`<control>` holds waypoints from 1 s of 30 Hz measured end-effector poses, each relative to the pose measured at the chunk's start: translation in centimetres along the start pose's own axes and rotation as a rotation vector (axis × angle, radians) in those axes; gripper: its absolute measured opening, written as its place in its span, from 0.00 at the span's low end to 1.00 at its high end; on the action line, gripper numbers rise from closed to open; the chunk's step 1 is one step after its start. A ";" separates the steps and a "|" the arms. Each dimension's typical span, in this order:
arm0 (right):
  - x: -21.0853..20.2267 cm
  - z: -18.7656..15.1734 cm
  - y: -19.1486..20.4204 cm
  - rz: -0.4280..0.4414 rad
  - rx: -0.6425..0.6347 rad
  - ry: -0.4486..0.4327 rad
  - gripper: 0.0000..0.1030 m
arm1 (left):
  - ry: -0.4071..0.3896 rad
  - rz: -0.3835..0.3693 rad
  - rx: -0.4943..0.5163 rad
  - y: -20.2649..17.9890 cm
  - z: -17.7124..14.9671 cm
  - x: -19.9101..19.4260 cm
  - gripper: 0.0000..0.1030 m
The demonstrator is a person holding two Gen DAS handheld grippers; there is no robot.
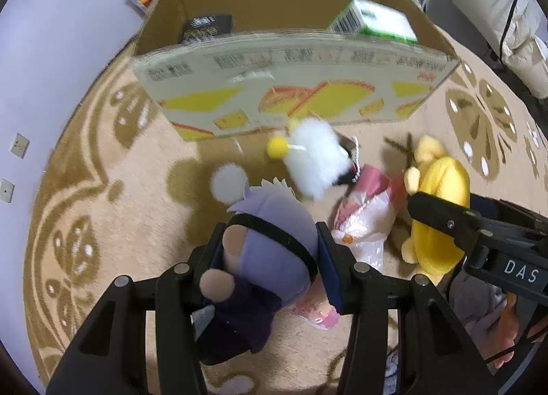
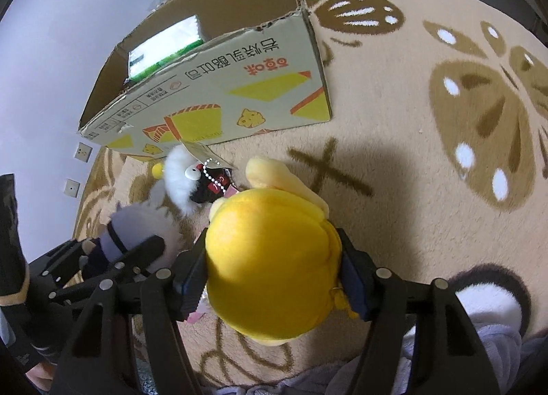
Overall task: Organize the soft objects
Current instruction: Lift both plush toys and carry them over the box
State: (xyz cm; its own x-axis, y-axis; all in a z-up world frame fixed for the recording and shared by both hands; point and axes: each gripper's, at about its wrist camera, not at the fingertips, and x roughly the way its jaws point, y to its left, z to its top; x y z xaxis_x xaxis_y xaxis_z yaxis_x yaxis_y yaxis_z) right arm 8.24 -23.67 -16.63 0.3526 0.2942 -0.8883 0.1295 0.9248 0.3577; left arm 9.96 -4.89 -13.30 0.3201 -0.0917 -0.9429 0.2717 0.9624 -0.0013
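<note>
Purple-haired plush doll (image 1: 270,241) sits pinched between both pads of the left gripper (image 1: 270,251), above the carpet (image 1: 137,162). Long axis runs roughly along the fingers: head with black band points away from the camera toward the box, dark-clothed body hangs back toward the gripper base. Pale pompom at the head end.

Yellow plush (image 2: 270,258) is clamped by the right gripper (image 2: 274,271), pads pressing each side of its rounded bulk. Its long axis also follows the fingers; paler yellow limbs at the far end point toward the box.

Between the two, on the carpet: white fluffy plush (image 1: 316,155) with a yellow ball and bead chain, lying just before the box wall; beside it a pink-and-white bagged item (image 1: 366,210), touching the yellow plush's side.

Open cardboard box (image 1: 294,87) stands beyond, printed side facing the grippers. Inside: green-and-white carton (image 1: 373,20) and a black packet (image 1: 207,28).
</note>
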 end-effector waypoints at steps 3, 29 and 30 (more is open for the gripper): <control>-0.6 0.0 -0.2 0.005 0.001 -0.016 0.69 | -0.043 0.022 -0.018 1.0 0.0 -1.3 0.47; -6.9 0.4 2.3 0.024 -0.110 -0.209 0.69 | -0.332 0.164 -0.036 3.3 0.1 -9.1 0.47; -7.4 0.6 2.4 0.024 -0.113 -0.221 0.69 | -0.344 0.172 -0.030 3.2 0.2 -9.4 0.47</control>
State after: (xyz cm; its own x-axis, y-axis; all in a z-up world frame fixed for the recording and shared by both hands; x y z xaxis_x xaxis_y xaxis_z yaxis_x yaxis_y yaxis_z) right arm 6.47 -23.71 -9.05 0.5504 0.2679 -0.7908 0.0182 0.9431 0.3321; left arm 8.02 -0.98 -4.37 0.6455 -0.0040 -0.7638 0.1628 0.9777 0.1324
